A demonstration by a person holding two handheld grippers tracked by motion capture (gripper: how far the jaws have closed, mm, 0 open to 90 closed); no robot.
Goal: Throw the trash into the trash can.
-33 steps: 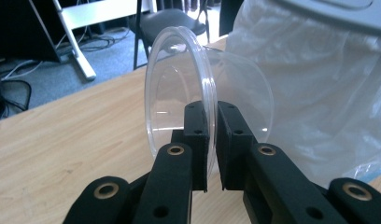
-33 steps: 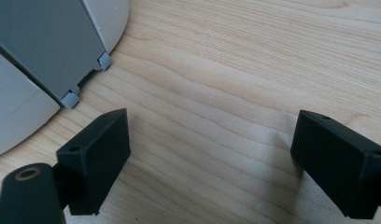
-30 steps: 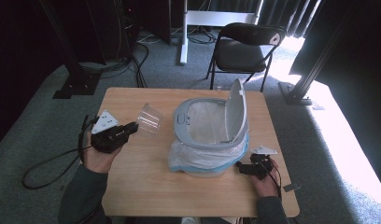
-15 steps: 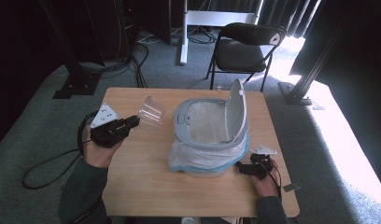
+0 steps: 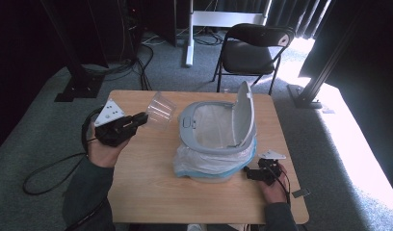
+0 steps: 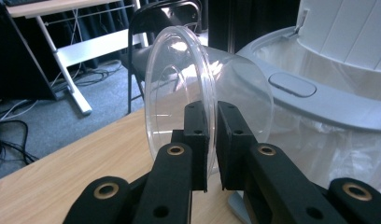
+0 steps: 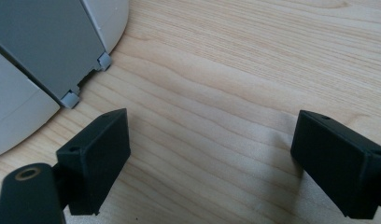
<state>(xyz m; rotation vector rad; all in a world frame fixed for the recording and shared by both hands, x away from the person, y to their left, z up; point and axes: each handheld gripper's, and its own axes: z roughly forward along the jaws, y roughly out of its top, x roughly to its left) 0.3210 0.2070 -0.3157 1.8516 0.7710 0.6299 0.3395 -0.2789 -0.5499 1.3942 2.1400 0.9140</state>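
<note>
A clear plastic cup [image 5: 160, 110] hangs in the air above the left part of the wooden table [image 5: 151, 192]. My left gripper [image 5: 139, 120] is shut on the cup's rim. In the left gripper view the cup [image 6: 179, 93] lies on its side, with the wall pinched between the two black pads of the left gripper [image 6: 212, 144]. A grey and white bin [image 5: 218, 137] with its lid raised and a plastic liner stands at the table's middle. My right gripper [image 5: 250, 174] rests by the bin's right base. In its own view the right gripper [image 7: 209, 154] is open over bare wood.
The bin's base [image 7: 48, 60] sits just left of the right gripper's jaws. A black folding chair [image 5: 255, 50] stands behind the table, and a white desk frame [image 5: 218, 19] farther back. A black cable [image 5: 50, 168] trails off the table's left side to the floor.
My left gripper has lifted the cup a little and carried it slightly toward the bin. The right gripper has stayed where it was.
</note>
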